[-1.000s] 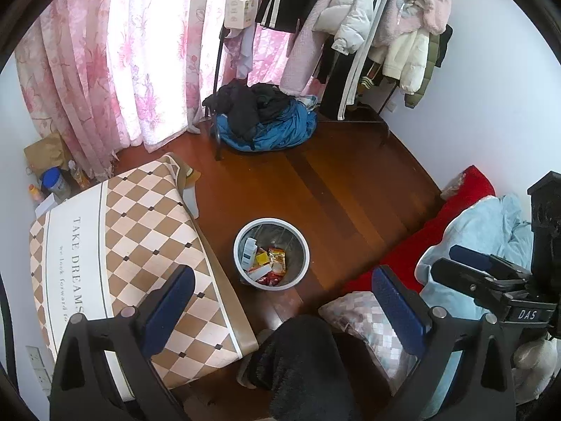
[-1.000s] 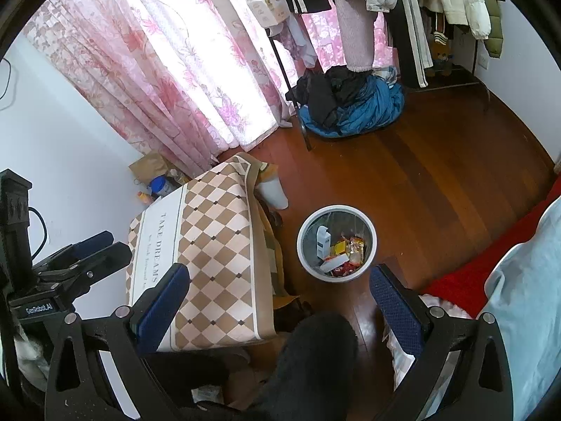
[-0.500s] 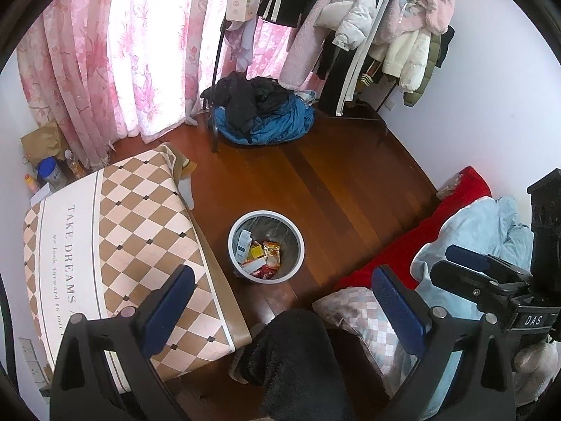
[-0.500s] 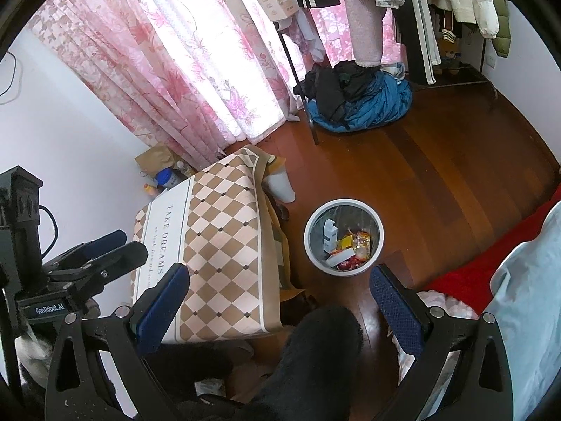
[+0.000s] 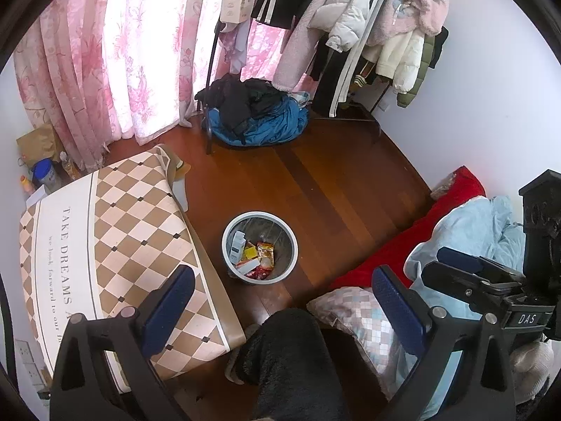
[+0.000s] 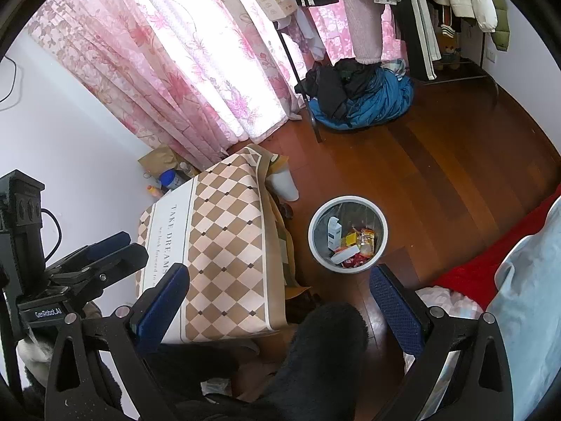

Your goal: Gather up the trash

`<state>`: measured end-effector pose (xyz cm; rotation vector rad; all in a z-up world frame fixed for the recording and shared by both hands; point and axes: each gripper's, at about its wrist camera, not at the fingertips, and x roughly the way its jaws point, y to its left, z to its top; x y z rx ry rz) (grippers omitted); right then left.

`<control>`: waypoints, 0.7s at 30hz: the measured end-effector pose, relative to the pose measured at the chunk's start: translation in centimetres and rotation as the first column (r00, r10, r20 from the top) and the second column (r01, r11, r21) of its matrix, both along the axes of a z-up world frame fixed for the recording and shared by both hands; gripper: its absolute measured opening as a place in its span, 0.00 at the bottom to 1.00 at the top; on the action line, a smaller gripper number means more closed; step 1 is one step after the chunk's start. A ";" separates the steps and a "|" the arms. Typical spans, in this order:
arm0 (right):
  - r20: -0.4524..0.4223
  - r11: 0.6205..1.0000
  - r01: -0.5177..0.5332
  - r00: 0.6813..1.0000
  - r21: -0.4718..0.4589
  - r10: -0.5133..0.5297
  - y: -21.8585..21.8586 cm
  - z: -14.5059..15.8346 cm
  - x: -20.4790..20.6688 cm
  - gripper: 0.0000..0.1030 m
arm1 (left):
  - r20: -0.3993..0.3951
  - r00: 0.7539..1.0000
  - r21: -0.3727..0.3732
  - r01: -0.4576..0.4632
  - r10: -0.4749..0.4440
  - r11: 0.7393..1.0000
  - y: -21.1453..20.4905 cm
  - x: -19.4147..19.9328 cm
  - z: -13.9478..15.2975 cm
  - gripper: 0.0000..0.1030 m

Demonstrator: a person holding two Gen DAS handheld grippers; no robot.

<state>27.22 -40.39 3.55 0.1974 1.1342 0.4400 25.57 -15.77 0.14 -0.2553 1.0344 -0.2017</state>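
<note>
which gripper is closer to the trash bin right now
Hard to call; both are high above. The bin sits centred ahead of the left gripper and right of centre for the right gripper.

Daylight glows through the pink curtains (image 5: 115, 52), blown out almost white at their middle; the room is evenly bright with soft shadows. Both views are sharp but bend strongly outward, black vignette filling every corner, slight sheen on the wooden floor (image 6: 455, 161)
</note>
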 end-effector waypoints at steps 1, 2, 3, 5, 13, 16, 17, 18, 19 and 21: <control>0.001 1.000 0.001 1.000 0.001 -0.001 0.0 0.0 0.0 1.00 | 0.002 1.000 -0.003 0.001 -0.001 1.000 0.0 0.0 0.1 1.00; 0.000 1.000 -0.001 1.000 0.000 0.001 -0.1 0.0 0.1 1.00 | 0.003 1.000 -0.003 0.004 -0.004 1.000 -0.1 0.0 0.2 1.00; 0.001 1.000 -0.001 1.000 -0.001 0.001 0.0 0.0 0.1 1.00 | 0.005 1.000 -0.002 0.007 -0.007 1.000 -0.1 0.0 0.3 1.00; 0.002 1.000 0.001 1.000 0.003 -0.001 0.0 0.0 0.0 1.00 | 0.008 1.000 -0.004 0.010 -0.010 1.000 -0.1 0.0 0.5 1.00; 0.005 1.000 0.002 1.000 0.005 -0.002 0.1 0.2 -0.3 1.00 | 0.011 1.000 -0.007 0.012 -0.012 1.000 -0.1 -0.1 0.6 1.00; 0.006 1.000 0.002 1.000 0.005 -0.002 0.3 0.4 -0.4 1.00 | 0.012 1.000 -0.004 0.011 -0.011 1.000 -0.1 -0.1 0.6 1.00; 0.006 1.000 0.001 1.000 0.007 -0.002 0.3 0.3 -0.4 1.00 | 0.013 1.000 -0.004 0.010 -0.010 1.000 -0.1 -0.1 0.6 1.00; 0.007 1.000 0.000 1.000 0.007 0.000 0.4 0.4 -0.3 1.00 | 0.014 1.000 -0.005 0.009 -0.009 1.000 -0.1 -0.1 0.6 1.00; 0.008 1.000 -0.002 1.000 0.005 0.001 0.4 0.5 -0.3 1.00 | 0.014 1.000 -0.004 0.011 -0.011 1.000 0.0 -0.1 0.6 1.00; 0.009 1.000 -0.005 1.000 0.004 0.004 0.4 0.6 -0.2 1.00 | 0.014 1.000 -0.004 0.011 -0.011 1.000 0.0 -0.1 0.6 1.00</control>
